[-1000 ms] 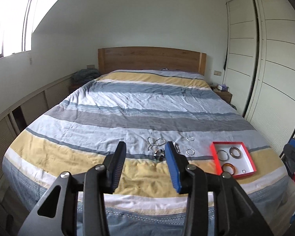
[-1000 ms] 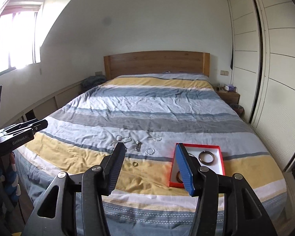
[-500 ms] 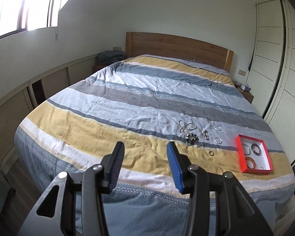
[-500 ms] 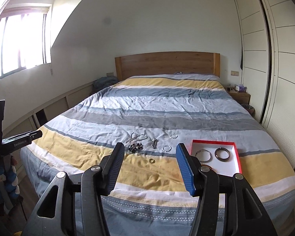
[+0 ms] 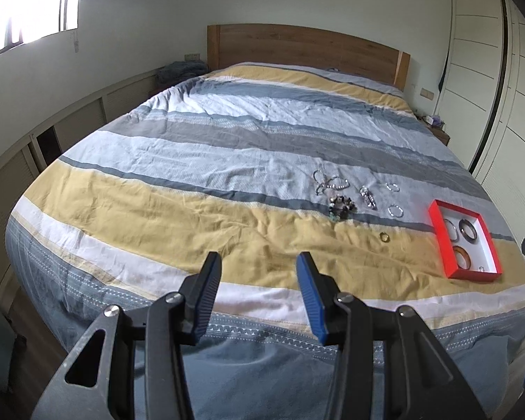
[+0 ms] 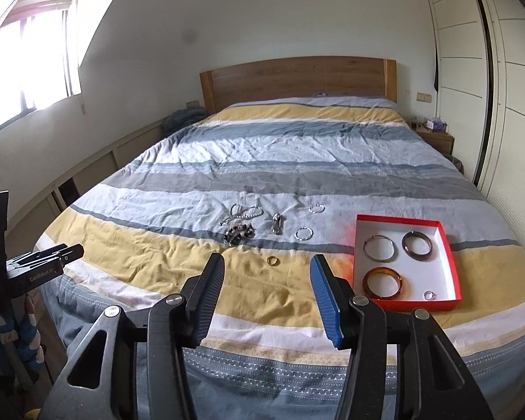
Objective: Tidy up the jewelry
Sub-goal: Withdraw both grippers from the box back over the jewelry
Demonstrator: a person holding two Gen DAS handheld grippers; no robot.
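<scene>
A red box [image 6: 451, 269] with a white inside lies on the bed and holds three bangles and a small ring; it also shows in the left wrist view [image 5: 438, 231]. Loose jewelry lies left of it: a gold ring [image 6: 272, 260], two silver hoops [image 6: 303, 233], a clasp piece [image 6: 277, 225], a dark bead bracelet [image 6: 239, 232] and a pearl strand [image 6: 245, 212]. My right gripper [image 6: 266, 273] is open and empty, above the bed's foot just short of the gold ring. My left gripper [image 5: 259, 273] is open and empty, further left of the jewelry [image 5: 339, 206].
The striped duvet [image 6: 297, 161] covers the bed up to a wooden headboard [image 6: 297, 80]. White wardrobes [image 6: 490, 87] stand on the right, low cabinets [image 5: 35, 147] along the left wall. The left gripper's body [image 6: 24, 269] shows at the right view's left edge.
Both grippers have swung rightwards and closer to the bed's foot. The jewelry and box now sit larger and nearer the middle of each view. Both stay open.
</scene>
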